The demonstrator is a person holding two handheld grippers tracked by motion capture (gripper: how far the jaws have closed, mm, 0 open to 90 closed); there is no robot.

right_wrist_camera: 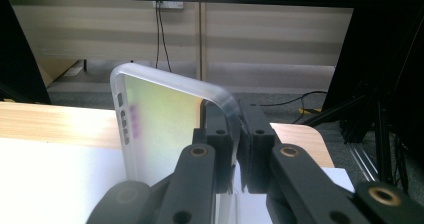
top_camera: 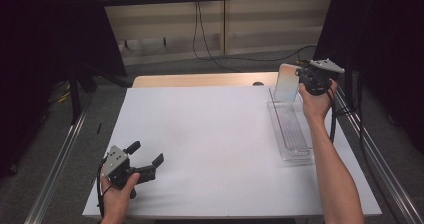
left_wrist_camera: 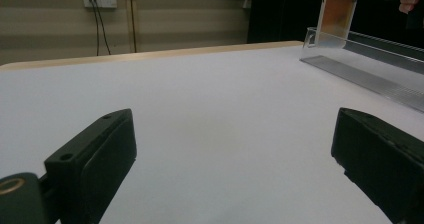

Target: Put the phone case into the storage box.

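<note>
Right gripper (right_wrist_camera: 235,154) clamped on phone case (right_wrist_camera: 160,129) edge; left gripper (top_camera: 146,165) wide, idle; advisable to seat case squarely in clear tray (top_camera: 295,139).

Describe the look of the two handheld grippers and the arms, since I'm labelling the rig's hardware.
Both the left gripper and the right gripper are black with blocky jaws, screw holes and brass-coloured pivots, each topped by a grey three-cornered plate and trailing a black cable. The forearms are bare, with no sleeves or gloves visible.
</note>
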